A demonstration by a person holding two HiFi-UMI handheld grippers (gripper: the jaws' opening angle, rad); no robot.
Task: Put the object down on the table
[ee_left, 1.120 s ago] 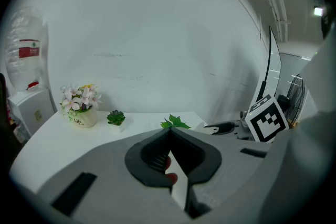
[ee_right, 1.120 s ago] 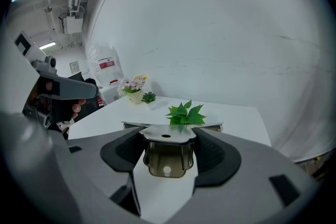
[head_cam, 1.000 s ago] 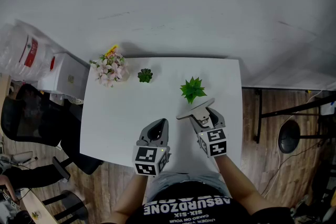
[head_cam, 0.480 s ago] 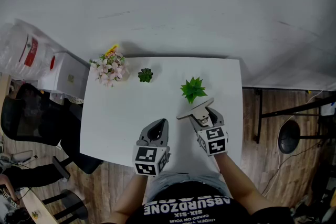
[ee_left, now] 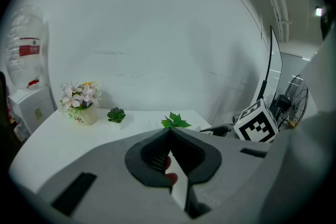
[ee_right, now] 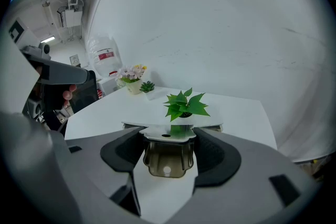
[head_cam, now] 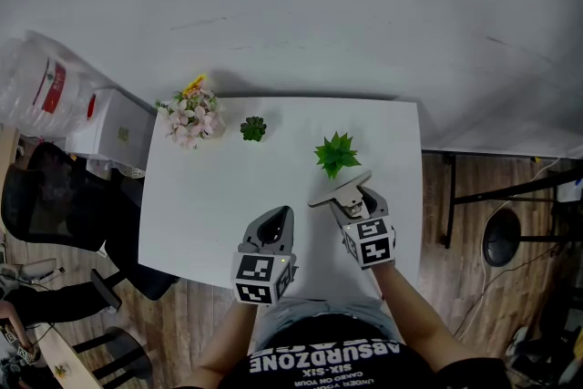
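Note:
A flat shiny metal piece [head_cam: 339, 190] with a small hole sticks out forward from my right gripper [head_cam: 351, 199], which is shut on it a little above the white table [head_cam: 209, 196]. In the right gripper view the metal piece [ee_right: 167, 134] lies level between the jaws of that gripper [ee_right: 169, 138], just in front of a green leafy plant [ee_right: 185, 104]. My left gripper [head_cam: 279, 216] hovers over the table's near edge, shut with nothing in it. The left gripper view shows its jaws [ee_left: 169, 134] meeting at the tips.
On the table stand the leafy plant [head_cam: 335, 154], a small succulent [head_cam: 252, 128] and a pot of pink flowers [head_cam: 190, 117] at the far left corner. A black chair [head_cam: 55, 205], white boxes [head_cam: 109, 132] and a water bottle [head_cam: 41, 91] stand left; a fan [head_cam: 504, 241] right.

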